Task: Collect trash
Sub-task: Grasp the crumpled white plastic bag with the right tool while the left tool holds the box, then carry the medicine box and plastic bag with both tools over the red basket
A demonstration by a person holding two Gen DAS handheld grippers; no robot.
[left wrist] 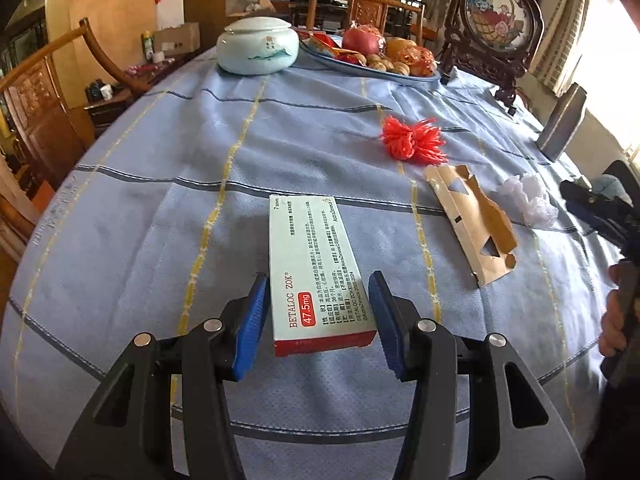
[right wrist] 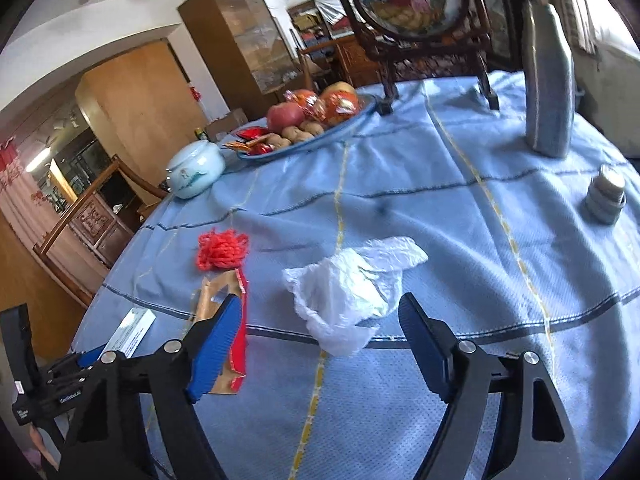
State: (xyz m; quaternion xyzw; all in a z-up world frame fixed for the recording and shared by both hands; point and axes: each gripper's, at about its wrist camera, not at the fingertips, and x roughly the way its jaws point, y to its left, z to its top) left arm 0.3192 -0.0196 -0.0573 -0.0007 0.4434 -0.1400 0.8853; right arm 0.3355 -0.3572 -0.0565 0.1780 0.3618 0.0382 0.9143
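Observation:
A white and red medicine box (left wrist: 316,264) has its near end between the blue pads of my left gripper (left wrist: 319,280). The pads press on both long sides, so it is shut on the box. The box's far end rests on the blue tablecloth (left wrist: 140,240). A crumpled white plastic bag (right wrist: 348,292) lies between the fingers of my right gripper (right wrist: 320,300), which stands open with its pads apart from the bag. A brown torn cardboard piece (left wrist: 472,224) and a red yarn bundle (left wrist: 414,140) lie between the two grippers.
At the far side of the table stand a pale lidded jar (left wrist: 258,46), a blue-rimmed fruit plate (left wrist: 420,78), a framed embroidery stand (left wrist: 500,20) and a grey flask (right wrist: 548,80). A small metal tin (right wrist: 606,196) sits at the right. Wooden chairs surround the table.

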